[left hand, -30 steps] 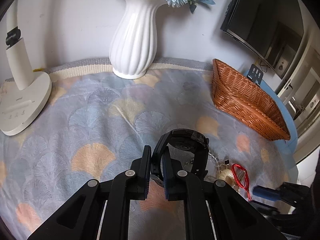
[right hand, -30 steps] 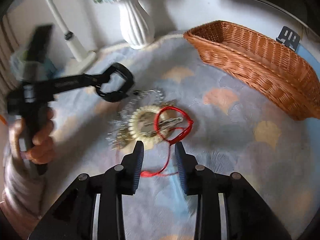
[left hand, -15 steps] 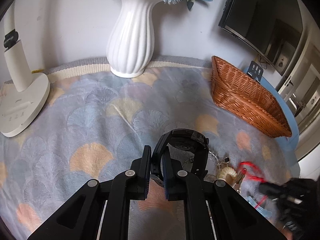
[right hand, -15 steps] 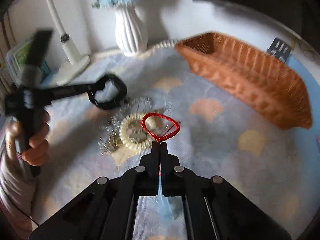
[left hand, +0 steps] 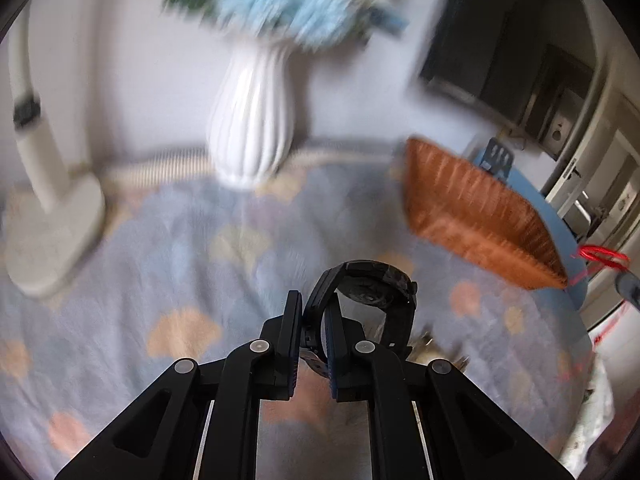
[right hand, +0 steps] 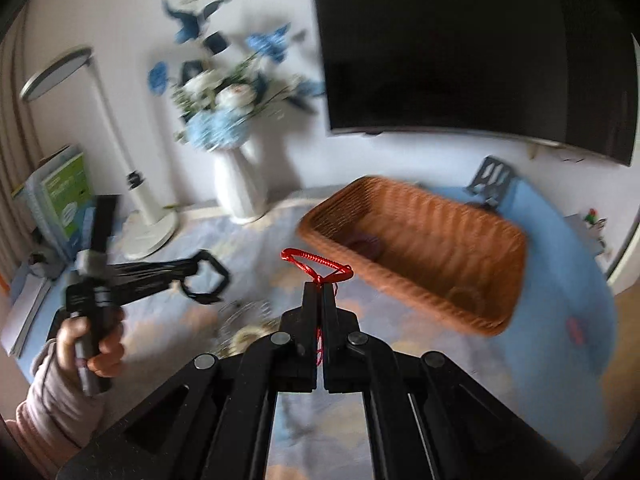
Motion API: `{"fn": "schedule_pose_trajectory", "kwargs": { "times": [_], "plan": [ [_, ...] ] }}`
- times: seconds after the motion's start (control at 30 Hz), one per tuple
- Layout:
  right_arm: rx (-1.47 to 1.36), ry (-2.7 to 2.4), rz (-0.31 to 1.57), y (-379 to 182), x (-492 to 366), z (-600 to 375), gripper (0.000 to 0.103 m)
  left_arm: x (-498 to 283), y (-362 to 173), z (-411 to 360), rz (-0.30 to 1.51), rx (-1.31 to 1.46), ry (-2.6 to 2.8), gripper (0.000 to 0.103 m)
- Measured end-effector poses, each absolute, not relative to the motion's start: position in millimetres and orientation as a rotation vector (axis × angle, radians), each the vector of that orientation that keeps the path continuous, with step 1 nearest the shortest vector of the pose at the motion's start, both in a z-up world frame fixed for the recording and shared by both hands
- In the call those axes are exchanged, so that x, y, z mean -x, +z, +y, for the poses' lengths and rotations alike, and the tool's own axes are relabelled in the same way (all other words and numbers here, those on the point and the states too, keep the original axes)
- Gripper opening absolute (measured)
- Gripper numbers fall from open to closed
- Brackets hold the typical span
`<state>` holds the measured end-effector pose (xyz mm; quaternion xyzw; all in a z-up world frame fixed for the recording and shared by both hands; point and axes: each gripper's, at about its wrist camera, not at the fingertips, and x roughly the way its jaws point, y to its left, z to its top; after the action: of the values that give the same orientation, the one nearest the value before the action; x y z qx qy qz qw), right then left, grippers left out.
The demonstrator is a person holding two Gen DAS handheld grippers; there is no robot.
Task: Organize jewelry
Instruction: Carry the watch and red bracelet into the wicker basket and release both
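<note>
My right tool [right hand: 321,292] is clenched on the red string bracelet [right hand: 316,263], its loop held in the air just in front of the wicker basket [right hand: 424,240]. My left tool [left hand: 313,312] grips the strap of a black wristwatch [left hand: 376,288], lifted above the patterned cloth [left hand: 168,264], well short of the basket's near end. More jewelry [right hand: 248,320] lies blurred on the counter below, on the near side of the basket.

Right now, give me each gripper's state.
Left gripper: shut on the black wristwatch.
Right gripper: shut on the red cord bracelet.
</note>
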<state>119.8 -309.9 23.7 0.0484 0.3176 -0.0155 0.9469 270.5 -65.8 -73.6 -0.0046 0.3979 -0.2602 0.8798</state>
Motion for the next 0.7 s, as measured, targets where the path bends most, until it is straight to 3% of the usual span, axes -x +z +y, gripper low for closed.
{"fn": "schedule_pose_trajectory", "kwargs": {
  "times": [0.33, 0.7],
  "plan": [
    [-0.144, -0.222, 0.567, 27, -176, -403, 0.002, -294, -3, -167, 0.756, -0.012, -0.684, 0.011],
    [-0.228, -0.224, 0.718, -47, -226, -447, 0.002, -332, -53, -292, 0.859, -0.091, -0.787, 0.011]
  ]
}}
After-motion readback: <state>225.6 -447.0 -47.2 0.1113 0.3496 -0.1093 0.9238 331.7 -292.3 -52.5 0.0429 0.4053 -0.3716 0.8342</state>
